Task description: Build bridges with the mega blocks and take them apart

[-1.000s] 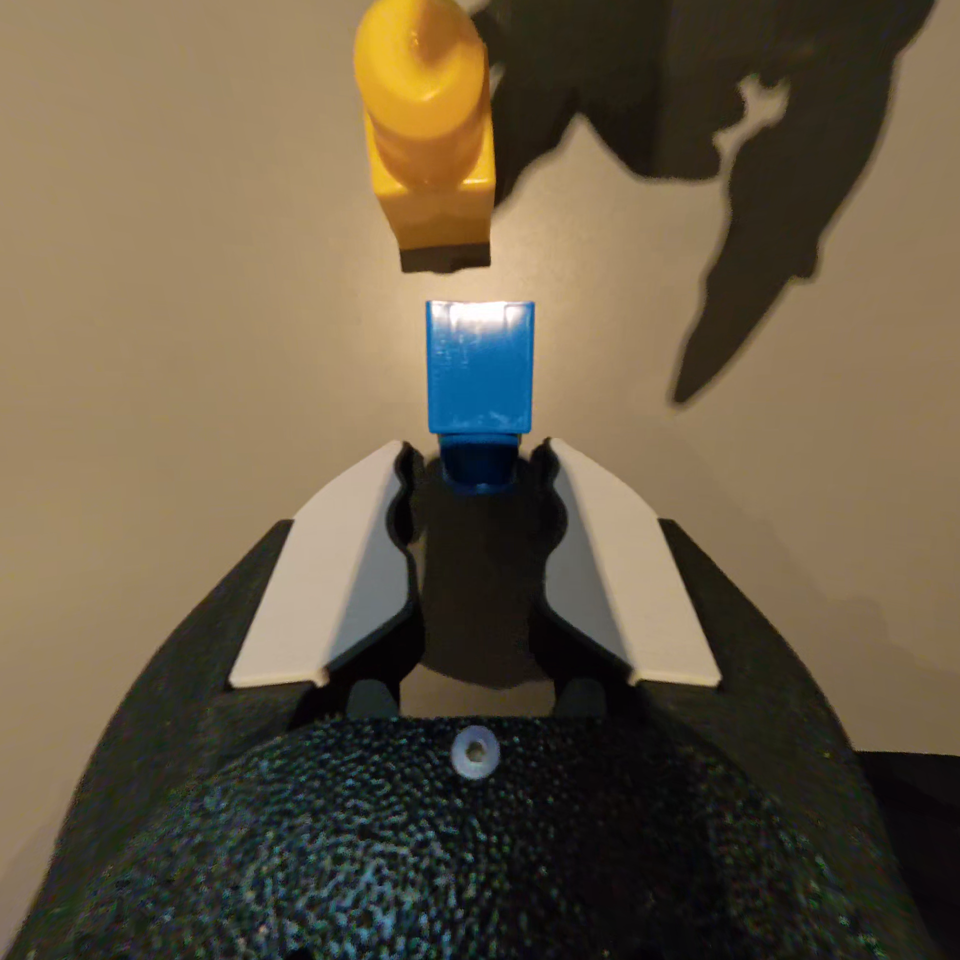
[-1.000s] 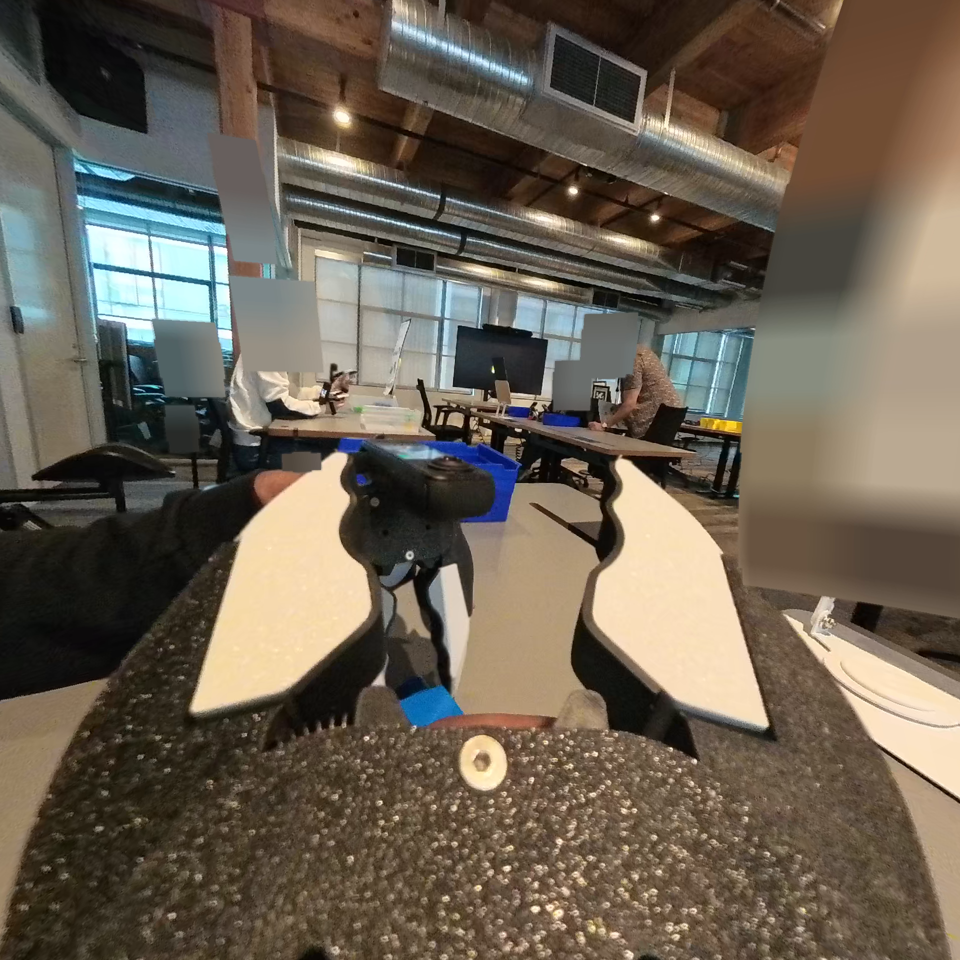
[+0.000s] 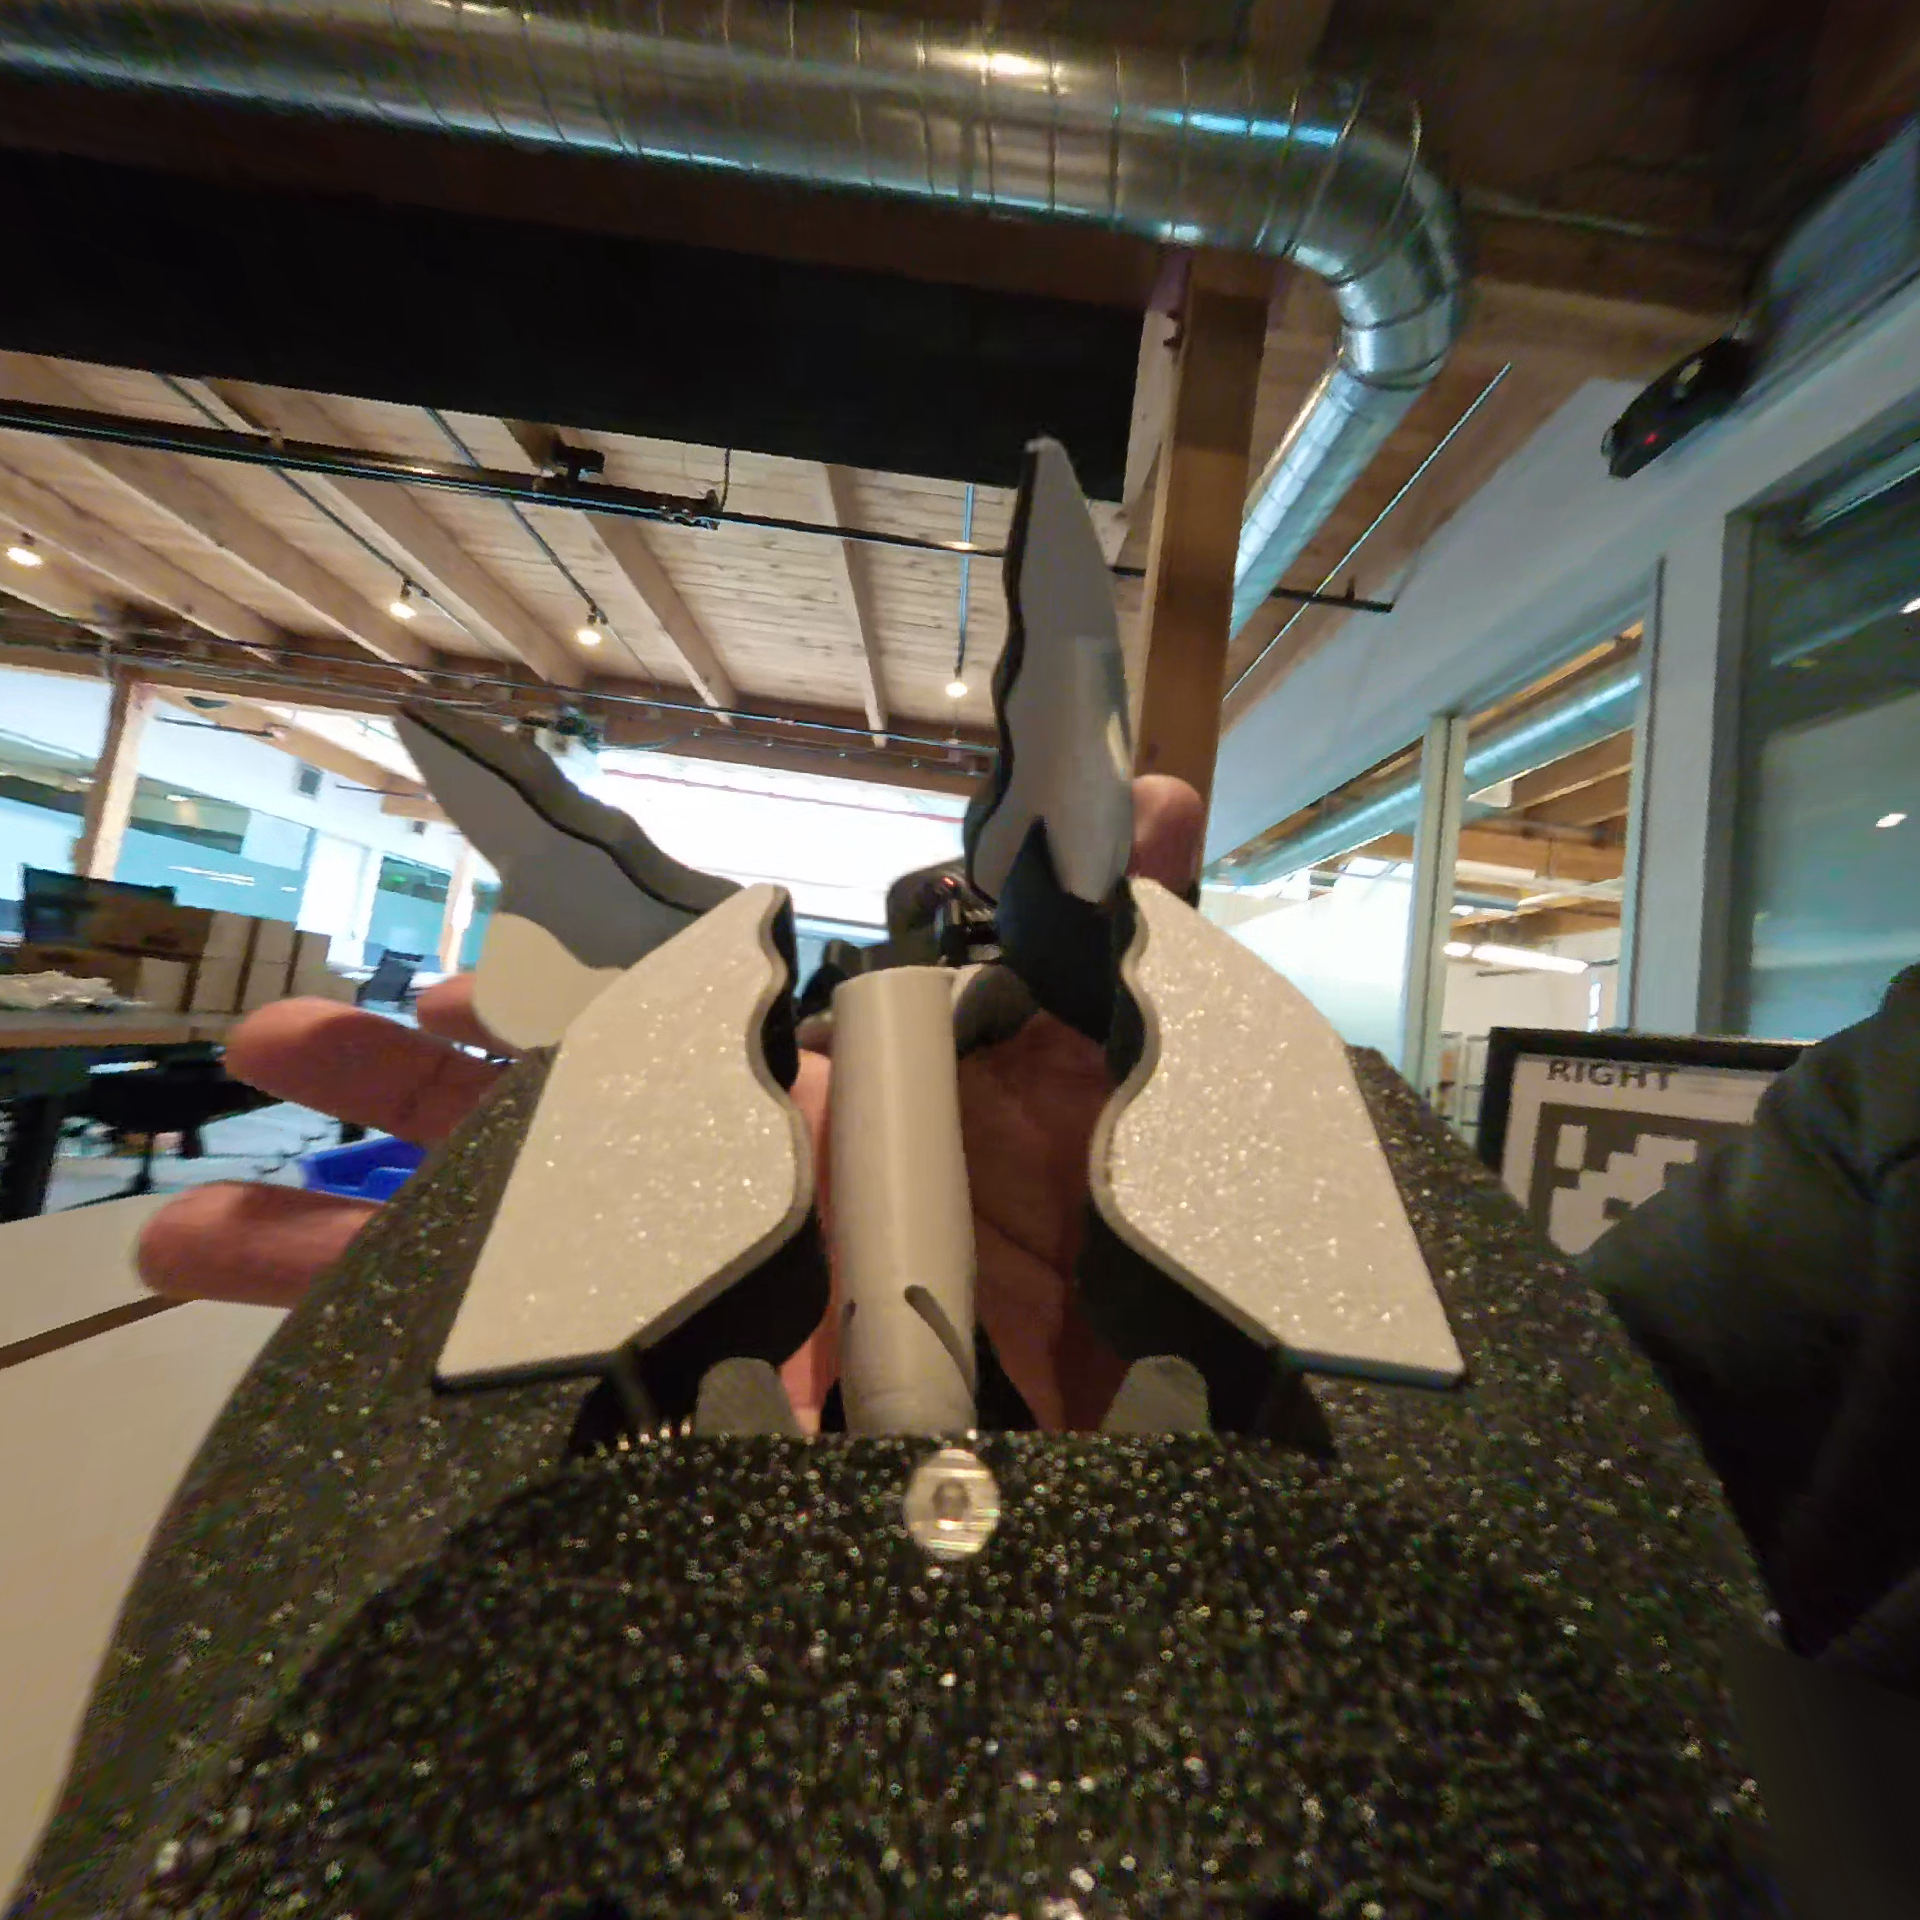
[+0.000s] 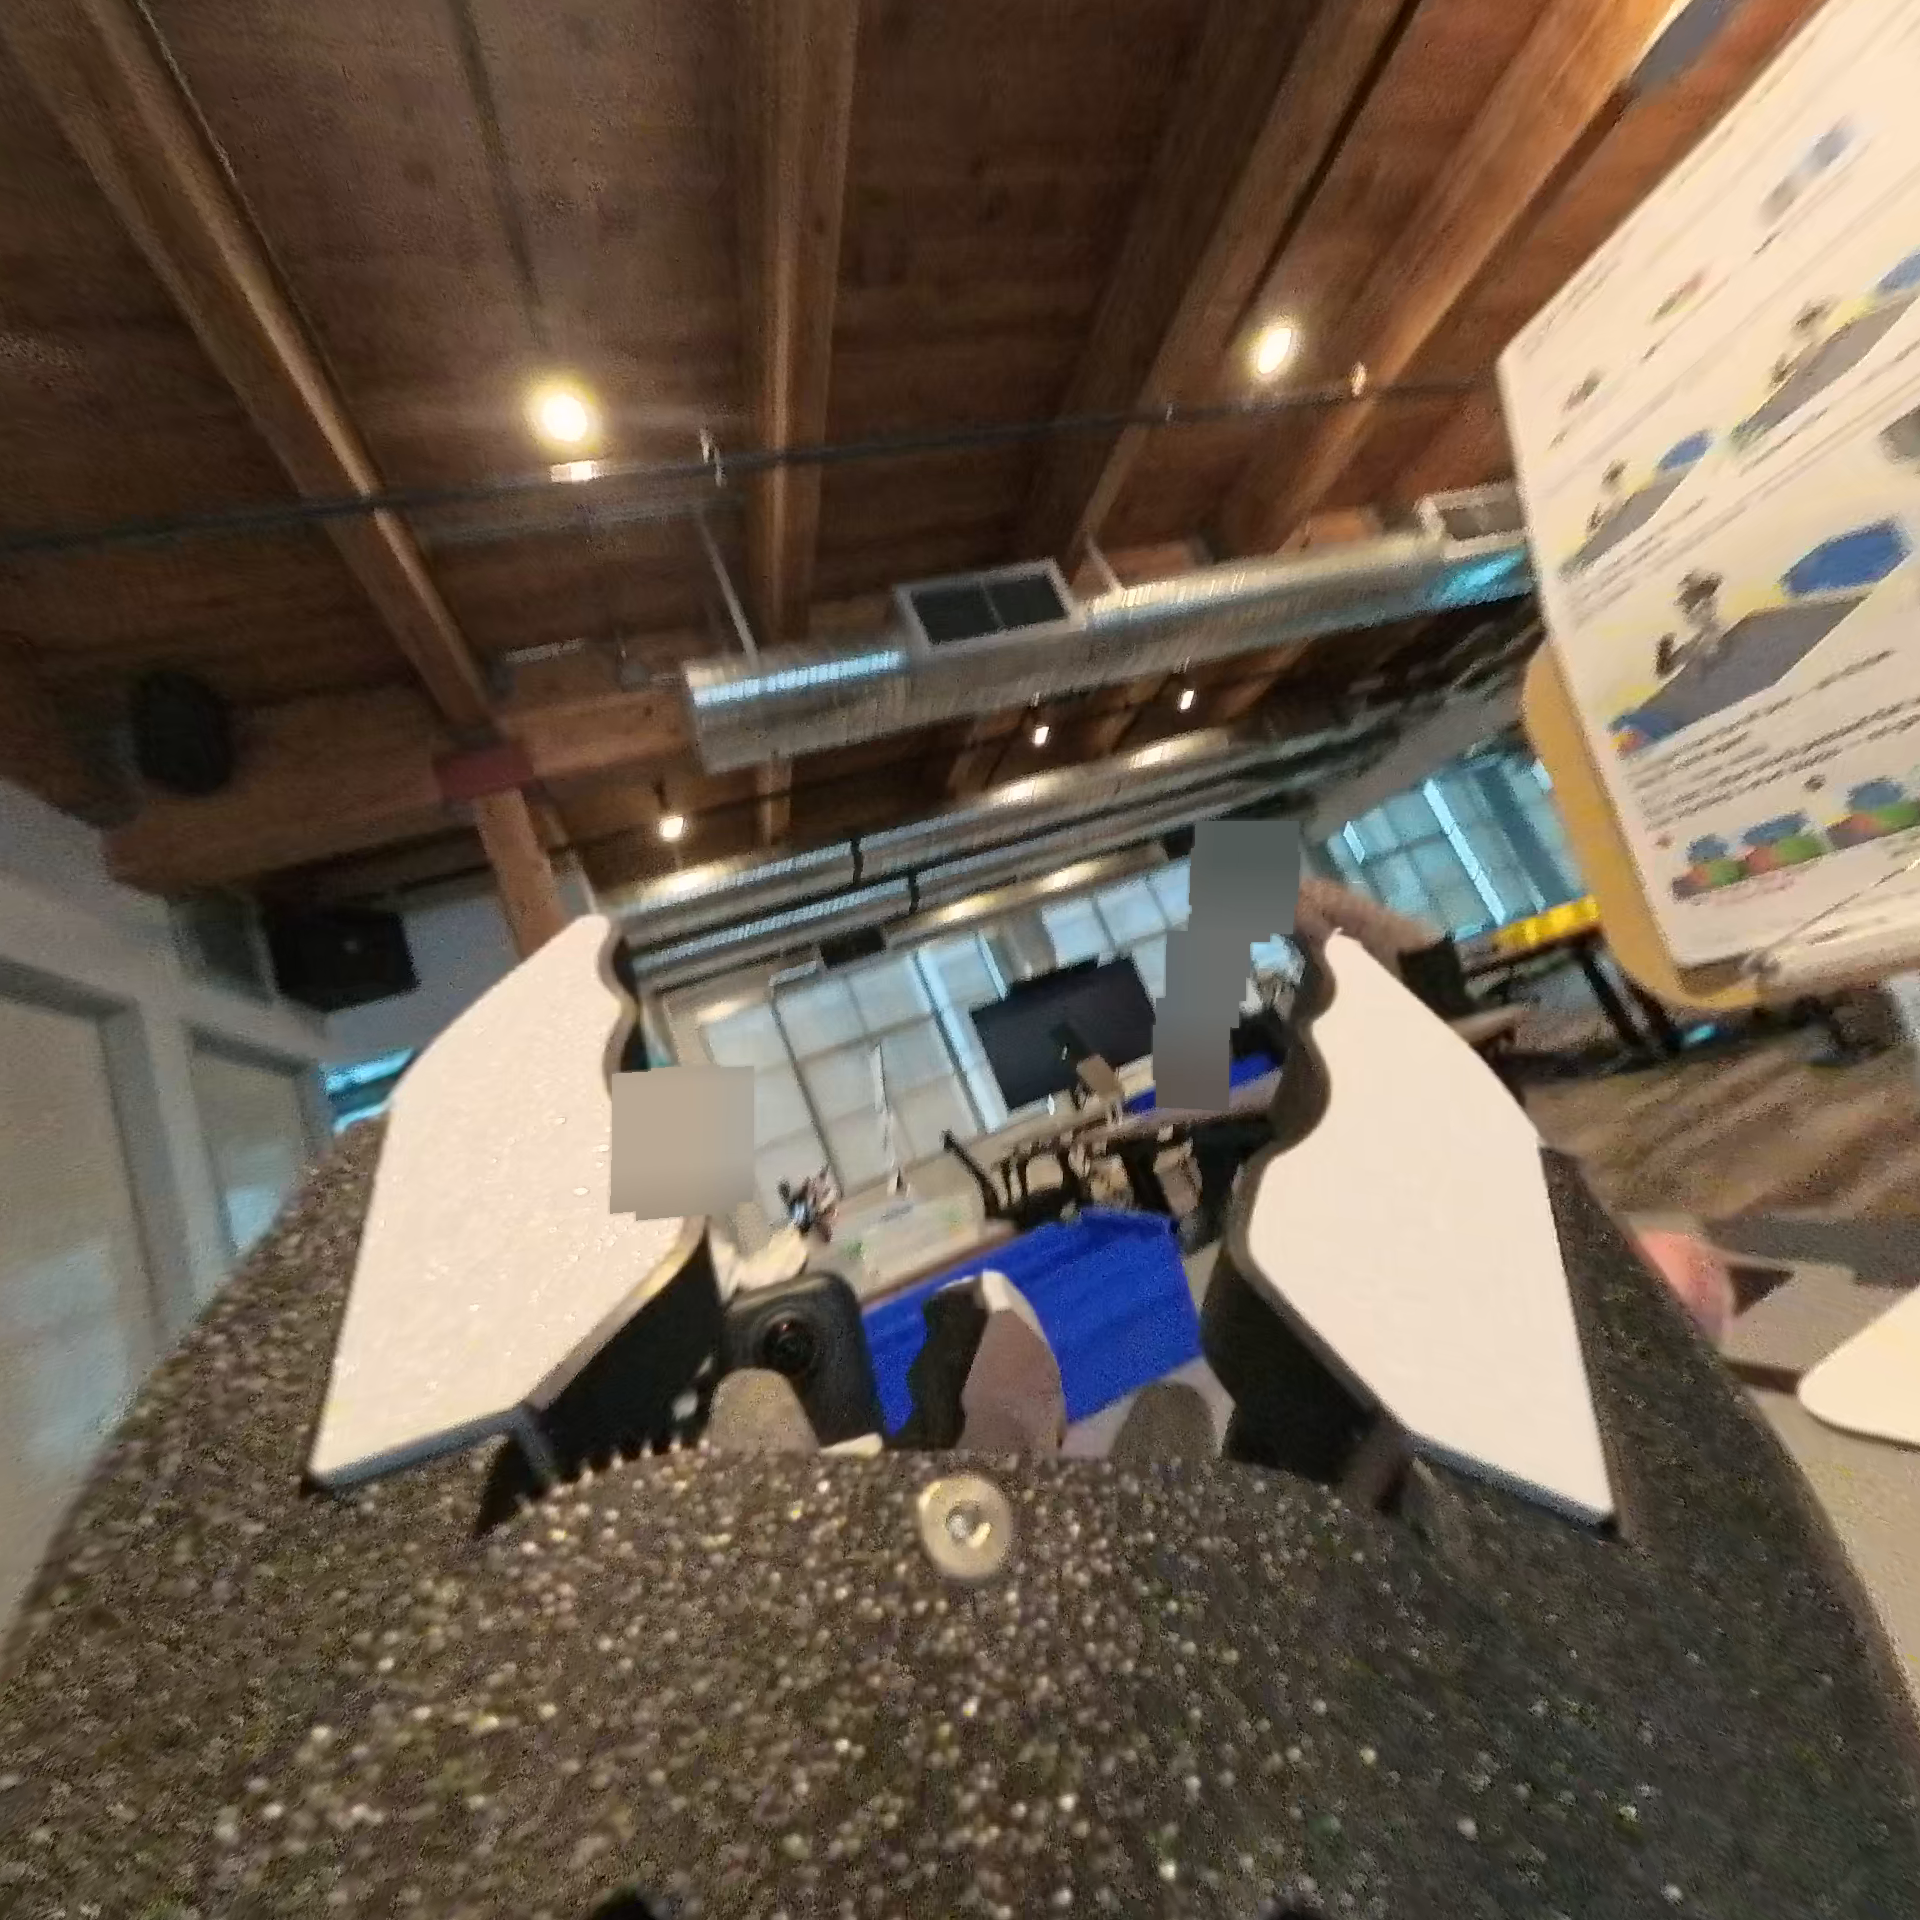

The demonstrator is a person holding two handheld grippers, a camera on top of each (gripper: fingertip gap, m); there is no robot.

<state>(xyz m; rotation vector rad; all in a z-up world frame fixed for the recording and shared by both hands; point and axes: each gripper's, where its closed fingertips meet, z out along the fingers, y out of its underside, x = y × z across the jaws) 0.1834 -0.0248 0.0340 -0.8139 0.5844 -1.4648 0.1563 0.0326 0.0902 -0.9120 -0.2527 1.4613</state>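
Note:
No mega blocks show in either view. My left gripper (image 3: 956,935) points up at the room and ceiling, open and empty. Right in front of it a hand (image 3: 343,1060) holds my right gripper by its grey handle (image 3: 899,1164), and that gripper's spread fingers (image 3: 1060,707) rise behind my left fingertips. In the right wrist view my right gripper (image 4: 971,935) is open wide and empty, tilted up toward the ceiling. The left gripper's camera (image 4: 795,1345) and one of its fingers (image 4: 1003,1361) show low between the right gripper's fingers.
A blue bin (image 4: 1081,1299) stands behind the left gripper. A picture board (image 4: 1714,520) stands at the right. A framed black-and-white marker (image 3: 1621,1143) and a dark sleeve (image 3: 1766,1299) are on the right. The pale table (image 3: 83,1299) lies low left.
Both grippers have swung up off the table. The blue and yellow blocks seen before the left gripper have left its view. The left jaws stand wider apart.

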